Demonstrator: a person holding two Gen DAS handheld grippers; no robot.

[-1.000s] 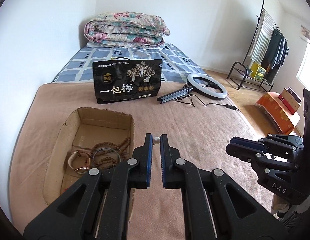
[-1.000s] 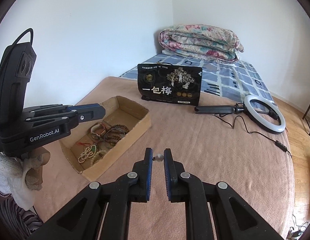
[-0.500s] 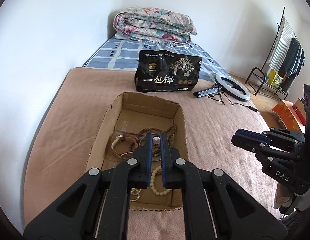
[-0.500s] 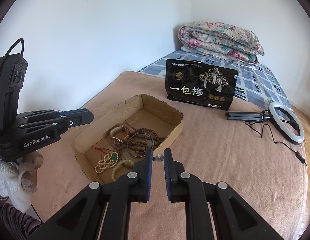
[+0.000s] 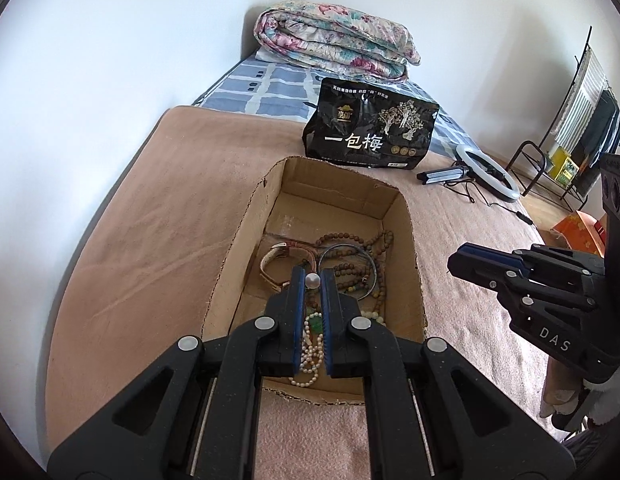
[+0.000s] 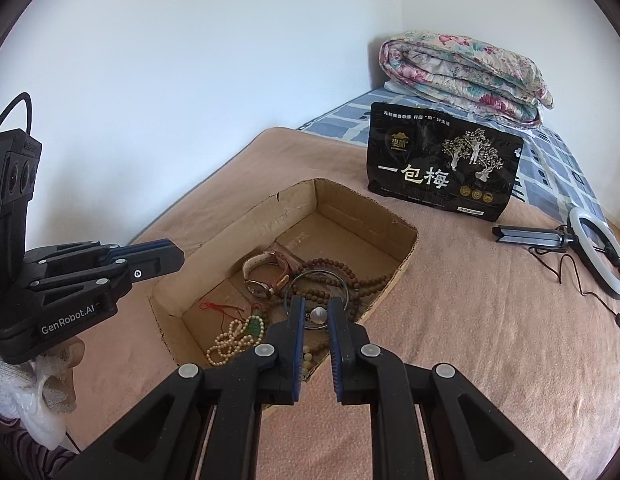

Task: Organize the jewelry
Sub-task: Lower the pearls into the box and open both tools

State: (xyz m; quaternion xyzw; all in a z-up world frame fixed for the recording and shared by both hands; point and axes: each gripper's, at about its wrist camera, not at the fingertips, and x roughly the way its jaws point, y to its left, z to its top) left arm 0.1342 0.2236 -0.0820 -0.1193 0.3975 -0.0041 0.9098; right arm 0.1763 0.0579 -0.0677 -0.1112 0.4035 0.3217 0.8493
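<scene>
An open cardboard box lies on the pink blanket. It holds a watch, a metal bangle, brown bead strings and a white pearl string. My left gripper hangs over the box's near half, shut on a small white pearl piece. My right gripper is over the box's near right corner, shut on another small pearl piece. Each gripper shows from the side in the other's view: right gripper, left gripper.
A black snack bag stands just beyond the box. A ring light on a folded stand lies to the right with its cable. A folded floral quilt sits at the bed's head. A white wall runs along the left; a clothes rack stands far right.
Both grippers have swung left and dropped a little, from over the bare blanket to over the box. Each still pinches its pearl piece.
</scene>
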